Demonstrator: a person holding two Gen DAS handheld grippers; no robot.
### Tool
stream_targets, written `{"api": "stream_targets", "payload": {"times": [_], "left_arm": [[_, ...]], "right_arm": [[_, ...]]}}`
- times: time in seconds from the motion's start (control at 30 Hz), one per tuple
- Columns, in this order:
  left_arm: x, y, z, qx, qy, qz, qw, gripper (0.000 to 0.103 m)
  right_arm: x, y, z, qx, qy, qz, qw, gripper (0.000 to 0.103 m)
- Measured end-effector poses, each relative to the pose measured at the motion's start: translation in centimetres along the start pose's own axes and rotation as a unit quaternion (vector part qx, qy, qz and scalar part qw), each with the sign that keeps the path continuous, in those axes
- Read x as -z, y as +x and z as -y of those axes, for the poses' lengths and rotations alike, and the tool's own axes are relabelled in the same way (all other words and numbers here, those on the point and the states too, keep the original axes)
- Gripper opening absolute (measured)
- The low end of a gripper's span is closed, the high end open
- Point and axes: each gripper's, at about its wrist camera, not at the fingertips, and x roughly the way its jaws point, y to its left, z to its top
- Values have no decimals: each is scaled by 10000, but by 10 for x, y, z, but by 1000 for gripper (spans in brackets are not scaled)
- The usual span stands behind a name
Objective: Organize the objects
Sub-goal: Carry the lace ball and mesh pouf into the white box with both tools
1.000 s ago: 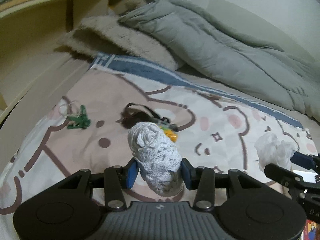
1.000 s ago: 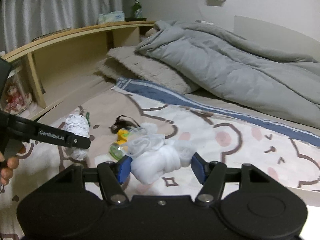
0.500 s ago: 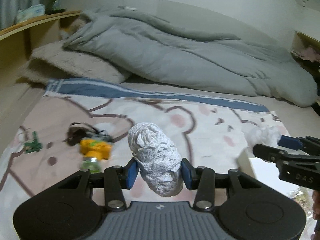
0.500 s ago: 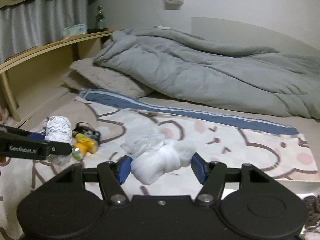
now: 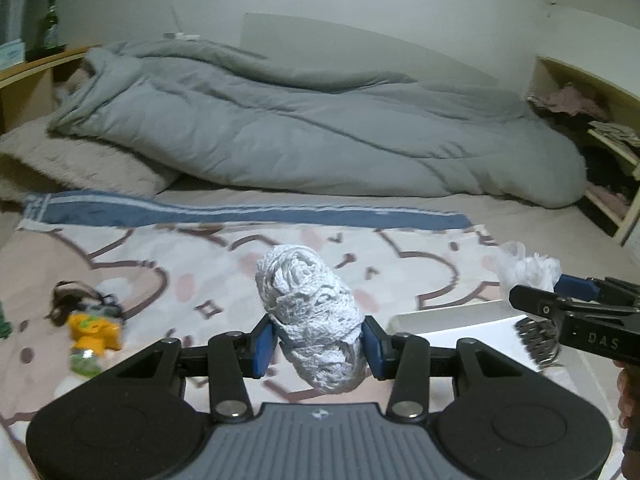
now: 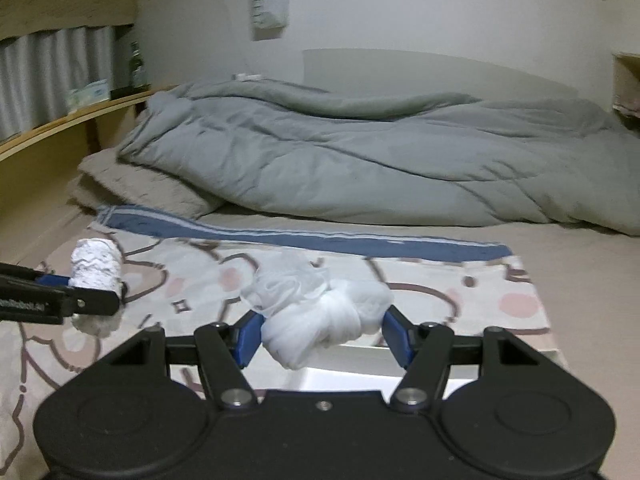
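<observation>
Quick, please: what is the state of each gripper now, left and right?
Left gripper: closed on the lacy white roll.
Right gripper: closed on the knotted sheer white bundle.

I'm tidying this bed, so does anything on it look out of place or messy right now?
Yes. A yellow-and-green item and a dark tangled thing lie loose on the cartoon-print blanket, at its left side. The grey duvet behind is bunched in a heap rather than spread flat.
</observation>
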Motion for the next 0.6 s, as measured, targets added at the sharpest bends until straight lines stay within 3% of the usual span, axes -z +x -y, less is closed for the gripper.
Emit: {"api": "stream_targets", "payload": {"times": [0.37,0.6], "left_arm": [[7,34,62,696,179,-286,9970,47],[17,66,97,957,191,-626,9933,47]], "right_arm": [[18,-11,79,643,535,-102,9964,64],[44,9,102,636,658,-821,9924,64]]}}
